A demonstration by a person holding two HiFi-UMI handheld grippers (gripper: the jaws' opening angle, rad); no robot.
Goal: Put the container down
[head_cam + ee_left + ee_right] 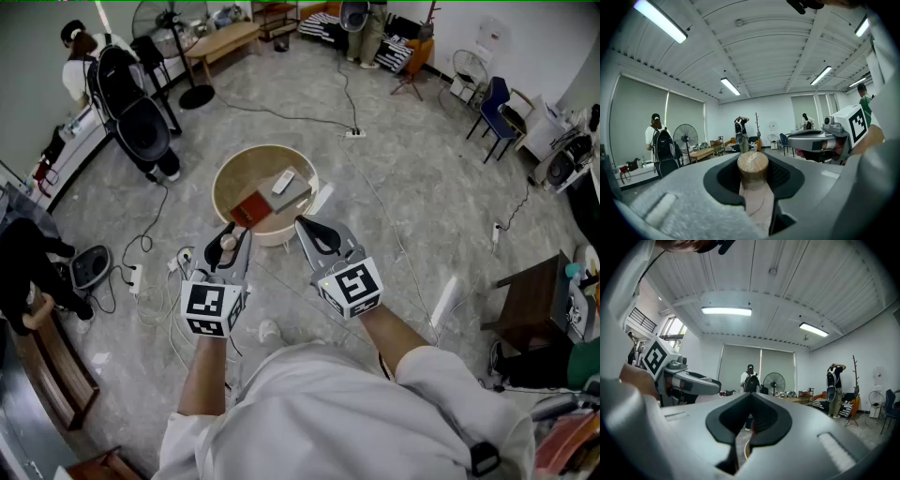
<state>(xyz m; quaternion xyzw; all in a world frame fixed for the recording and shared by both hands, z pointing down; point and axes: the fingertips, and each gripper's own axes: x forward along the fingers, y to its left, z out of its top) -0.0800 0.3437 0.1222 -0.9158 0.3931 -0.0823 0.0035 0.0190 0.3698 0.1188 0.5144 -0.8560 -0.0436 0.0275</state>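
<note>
A small pale container with a round brown lid (228,245) is clamped between the jaws of my left gripper (229,242), held in the air above the floor. In the left gripper view the container (753,169) fills the gap between the jaws of this gripper (752,185), pads pressing on its sides. My right gripper (307,228) hovers beside it, a little to the right, shut with nothing in it. In the right gripper view its jaws (750,405) meet at the tip. Both grippers hang just in front of a round beige tub (225,183).
The tub stands on the grey floor and holds a red book (251,208) and a white item (283,182). Cables and a power strip (354,133) run across the floor. A standing fan (193,92), people at the back and a dark table (527,305) ring the room.
</note>
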